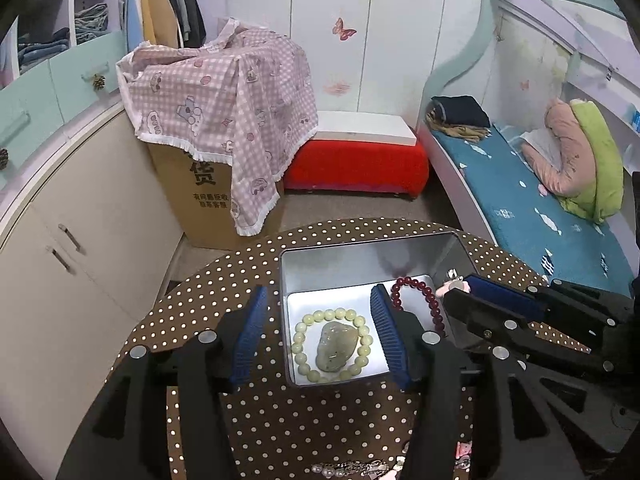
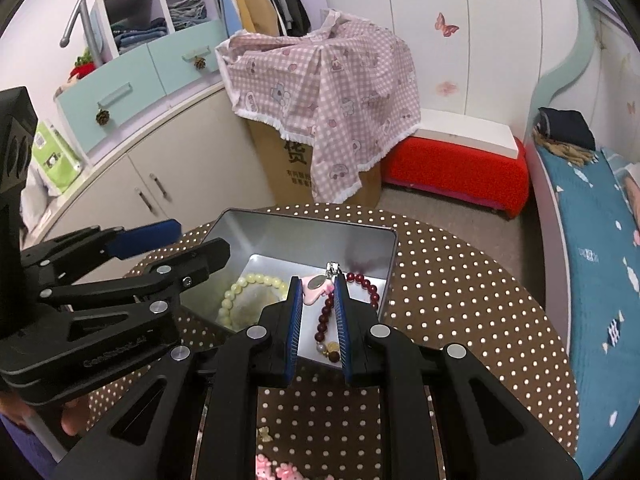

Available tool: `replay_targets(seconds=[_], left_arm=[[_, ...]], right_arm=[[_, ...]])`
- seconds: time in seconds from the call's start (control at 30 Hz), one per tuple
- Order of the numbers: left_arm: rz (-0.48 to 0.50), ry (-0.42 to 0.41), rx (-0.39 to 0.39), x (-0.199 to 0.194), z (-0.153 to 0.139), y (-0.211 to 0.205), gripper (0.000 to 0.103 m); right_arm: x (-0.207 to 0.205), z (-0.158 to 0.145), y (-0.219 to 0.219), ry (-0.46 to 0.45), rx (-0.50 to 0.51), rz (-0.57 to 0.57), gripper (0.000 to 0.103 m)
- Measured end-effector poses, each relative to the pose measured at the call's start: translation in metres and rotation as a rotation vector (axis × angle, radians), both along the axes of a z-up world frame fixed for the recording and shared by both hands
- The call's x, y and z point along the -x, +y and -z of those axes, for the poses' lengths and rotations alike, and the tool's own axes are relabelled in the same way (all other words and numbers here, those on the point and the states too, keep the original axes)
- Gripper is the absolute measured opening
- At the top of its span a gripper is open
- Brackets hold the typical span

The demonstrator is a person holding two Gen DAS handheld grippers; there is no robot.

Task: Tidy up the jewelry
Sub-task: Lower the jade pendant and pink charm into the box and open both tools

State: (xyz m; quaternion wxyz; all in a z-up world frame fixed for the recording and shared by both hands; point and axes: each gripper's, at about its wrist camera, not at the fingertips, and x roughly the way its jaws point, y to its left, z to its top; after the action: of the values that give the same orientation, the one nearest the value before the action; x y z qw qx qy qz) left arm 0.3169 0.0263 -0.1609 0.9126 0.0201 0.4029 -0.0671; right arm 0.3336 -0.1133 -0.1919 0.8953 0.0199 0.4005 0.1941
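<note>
A silver tin box stands on the brown dotted round table. In it lie a pale green bead bracelet with a jade stone and a dark red bead bracelet. My left gripper is open and empty, hovering over the box's near left part. My right gripper is shut on a pink charm with a metal clasp, held over the box above the red bracelet.
More jewelry lies at the table's near edge: a pearl chain and pink charms. Beyond the table stand a cardboard box under a pink checked cloth, a red bench, cabinets at left and a bed at right.
</note>
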Motion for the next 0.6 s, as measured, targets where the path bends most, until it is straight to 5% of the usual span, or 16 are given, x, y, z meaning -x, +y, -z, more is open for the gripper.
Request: replay_targets(seconds=[0.2, 0.3, 0.6], left_arm=[[-0.011, -0.007, 0.001, 0.005, -0.004, 0.003, 0.054], [-0.028, -0.027, 0.011, 0.013, -0.011, 0.006, 0.067], [-0.039, -0.136, 0.051, 0.066, -0.047, 0.010, 0.077]], right_arm=[[0.005, -0.004, -0.003, -0.006, -0.001, 0.024, 0.020], [0.015, -0.014, -0.007, -0.029, -0.007, 0.041, 0.041], [0.065, -0.060, -0.025, -0.141, -0.011, 0.058, 0.053]])
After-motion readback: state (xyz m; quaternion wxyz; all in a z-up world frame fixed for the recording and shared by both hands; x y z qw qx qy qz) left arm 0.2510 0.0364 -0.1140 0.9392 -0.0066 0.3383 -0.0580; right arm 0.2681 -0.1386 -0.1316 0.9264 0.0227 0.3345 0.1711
